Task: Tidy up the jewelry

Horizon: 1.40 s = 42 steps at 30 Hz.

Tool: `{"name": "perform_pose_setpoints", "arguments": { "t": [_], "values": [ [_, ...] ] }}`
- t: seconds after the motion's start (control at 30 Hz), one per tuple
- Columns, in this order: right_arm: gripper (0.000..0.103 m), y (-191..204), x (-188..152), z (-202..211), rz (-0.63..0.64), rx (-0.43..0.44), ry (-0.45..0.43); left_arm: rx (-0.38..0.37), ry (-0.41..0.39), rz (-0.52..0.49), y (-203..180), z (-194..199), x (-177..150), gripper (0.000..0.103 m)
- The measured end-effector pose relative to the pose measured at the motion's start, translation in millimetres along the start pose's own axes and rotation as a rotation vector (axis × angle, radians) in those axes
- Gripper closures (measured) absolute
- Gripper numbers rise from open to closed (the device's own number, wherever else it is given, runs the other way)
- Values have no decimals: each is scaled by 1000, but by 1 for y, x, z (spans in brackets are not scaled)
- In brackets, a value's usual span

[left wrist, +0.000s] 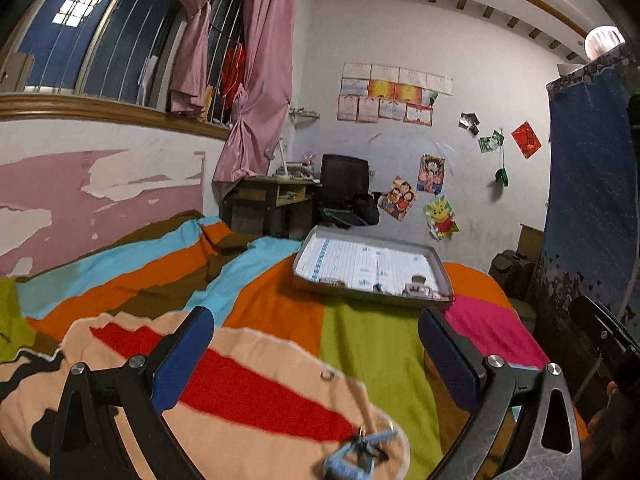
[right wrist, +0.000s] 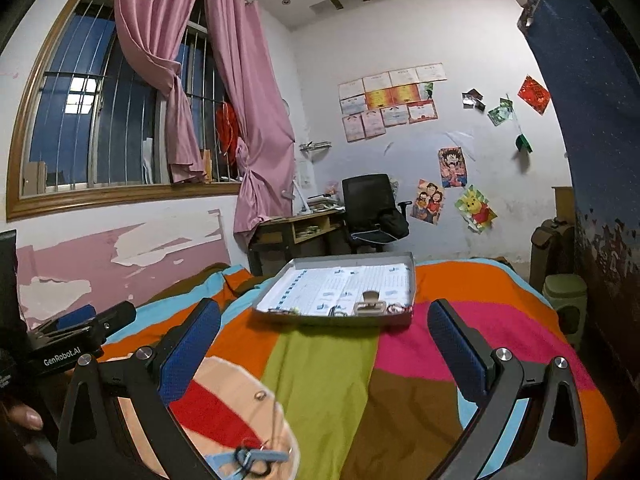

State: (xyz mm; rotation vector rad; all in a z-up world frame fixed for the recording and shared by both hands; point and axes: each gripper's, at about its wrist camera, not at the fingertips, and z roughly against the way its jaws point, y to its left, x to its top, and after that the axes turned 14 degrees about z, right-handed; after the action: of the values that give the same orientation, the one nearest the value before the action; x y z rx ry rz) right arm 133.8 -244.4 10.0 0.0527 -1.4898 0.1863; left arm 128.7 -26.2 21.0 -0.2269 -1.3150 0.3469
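On the bed, near the bottom of both views, a small pile of jewelry is left on the blanket [left wrist: 360,344]: a pale blue clip [left wrist: 352,456] tangled with a dark cord, plus a small silver ring [left wrist: 328,375] lying apart on the peach patch. Further back, a grey tray [left wrist: 304,256] lined with printed paper is set on the orange stripe, and a few bits are already parked along its near edge. Roughly four or five are made out there, including one beige claw clip [right wrist: 370,300]; the rest are too small to be named.

Both tools are held wide apart with nothing between the pads. The left gripper [left wrist: 316,348] is aimed over the blanket toward the tray, and the right gripper [right wrist: 324,344] is spread the same way, empty. Two grippers, one tray, one blue clip, one loose ring counted.

Handling-wise, everything here is probably featherlight. The blue clip looks like stiff plastic, so it should be pinched across its body rather than by the cord, which is floppy and would likely slip or drag other bits along. The ring is tiny, hard and smooth; on soft bedding it could be pressed into the fabric, so it's best taken by its rim, edge-on, with the blanket kept out of the pinch.
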Motion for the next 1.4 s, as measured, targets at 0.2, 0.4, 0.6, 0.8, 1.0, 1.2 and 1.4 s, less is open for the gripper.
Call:
{"name": "perform_pose_setpoints", "arguments": {
  "t": [0.2, 0.4, 0.6, 0.8, 1.0, 1.2, 1.4],
  "values": [
    [1, 3, -17, 26, -50, -4, 43, 27, 55, 35, 24, 24, -14, 0],
    [1, 11, -32, 36, -35, 11, 105, 64, 74, 58, 40, 42, -29, 0],
    [1, 26, -37, 43, 5, 22, 137, 73, 31, 24, 37, 61, -40, 0],
    [1, 32, -35, 50, 32, 21, 141, 64, 34, 0, 33, 64, -43, 0],
    [1, 32, -35, 48, 27, 9, 156, 82, 52, -6, 33, 60, -46, 0],
    [1, 32, -38, 40, 15, 5, 186, 114, 72, 3, 36, 53, -47, 0],
    [1, 29, -41, 28, -15, 16, 215, 140, 85, 16, 37, 41, -44, 0]
  ]
}}
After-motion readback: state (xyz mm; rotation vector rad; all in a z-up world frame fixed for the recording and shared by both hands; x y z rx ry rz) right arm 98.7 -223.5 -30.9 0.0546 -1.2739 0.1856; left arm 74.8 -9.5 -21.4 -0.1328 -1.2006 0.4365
